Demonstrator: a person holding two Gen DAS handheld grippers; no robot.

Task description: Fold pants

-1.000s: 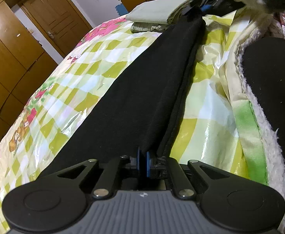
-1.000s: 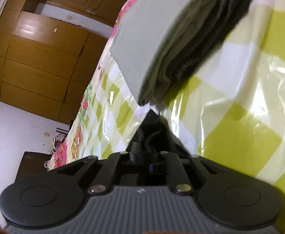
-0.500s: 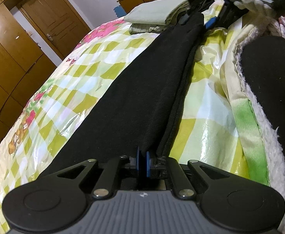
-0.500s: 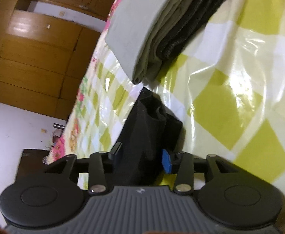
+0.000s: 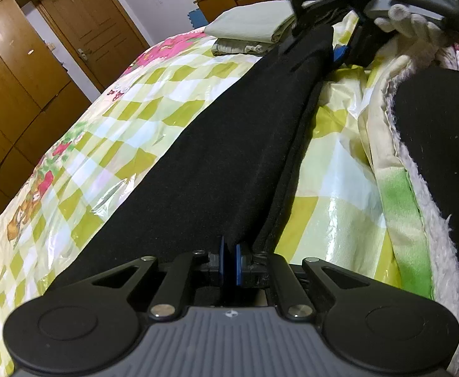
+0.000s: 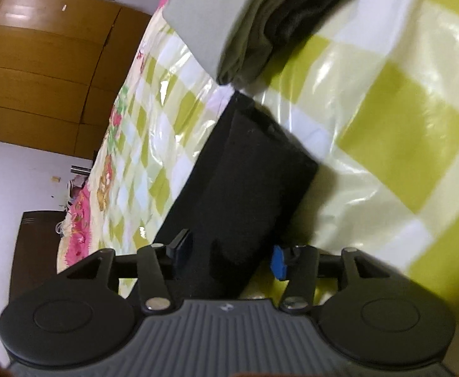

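Black pants [image 5: 229, 144] on checked bedspread [image 5: 129, 119]: left gripper [image 5: 228, 262] pinches hem; right gripper [image 6: 229, 253] opening, pants between fingers, folded clothes [image 6: 229, 9] at twelve o'clock.

pants [image 5: 229, 144]: plain black
bed cover [image 5: 129, 132]: glossy check of yellow-green, pale green and white, with a pink floral and cartoon border
folded stack [image 5: 254, 25]: pale grey-green on top, olive and dark layers beneath
left gripper [image 5: 228, 265]: black body, blue pads
right gripper [image 6: 229, 256]: black body, blue pads
gloved hand [image 5: 411, 28]: white
wardrobe [image 5: 13, 72]: brown wood
blanket edge [image 5: 418, 207]: white fleece with green trim
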